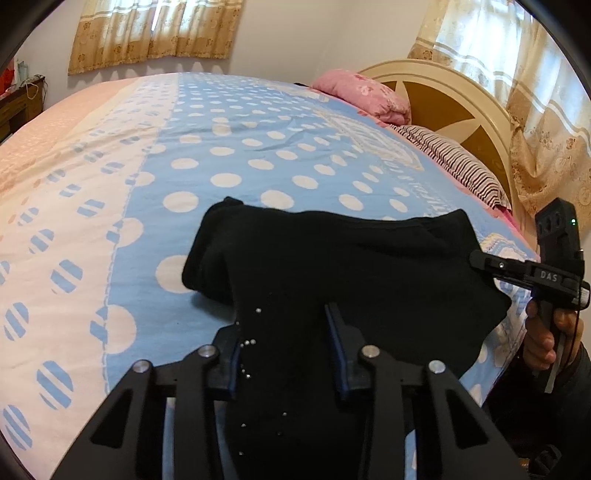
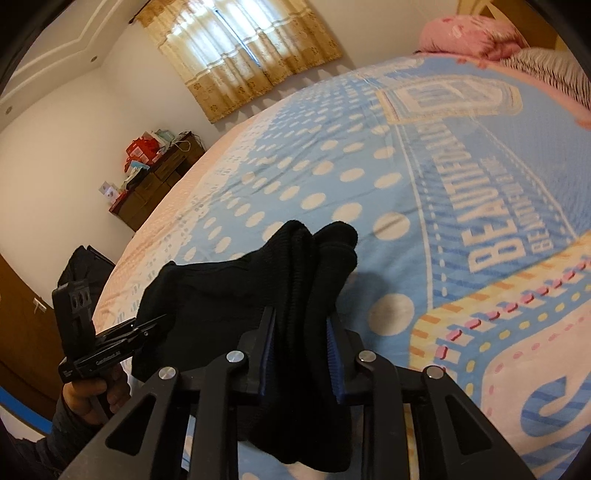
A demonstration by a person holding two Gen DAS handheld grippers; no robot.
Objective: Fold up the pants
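Observation:
The black pants [image 1: 332, 266] hang stretched between my two grippers just above the blue polka-dot bedspread [image 1: 240, 155]. My left gripper [image 1: 286, 332] is shut on one end of the pants, black cloth bunched between its fingers and draping below. My right gripper [image 2: 301, 325] is shut on the other end of the pants [image 2: 314, 266], with folds sticking up past its fingertips. The right gripper also shows at the right edge of the left wrist view [image 1: 480, 260]. The left gripper also shows at the lower left of the right wrist view [image 2: 155, 325].
A pink pillow [image 1: 364, 94] and a striped pillow [image 1: 454, 162] lie by the cream headboard [image 1: 454, 96]. Curtains [image 1: 155, 33] hang on the far wall. A cluttered wooden dresser [image 2: 155, 177] stands beyond the bed's far side.

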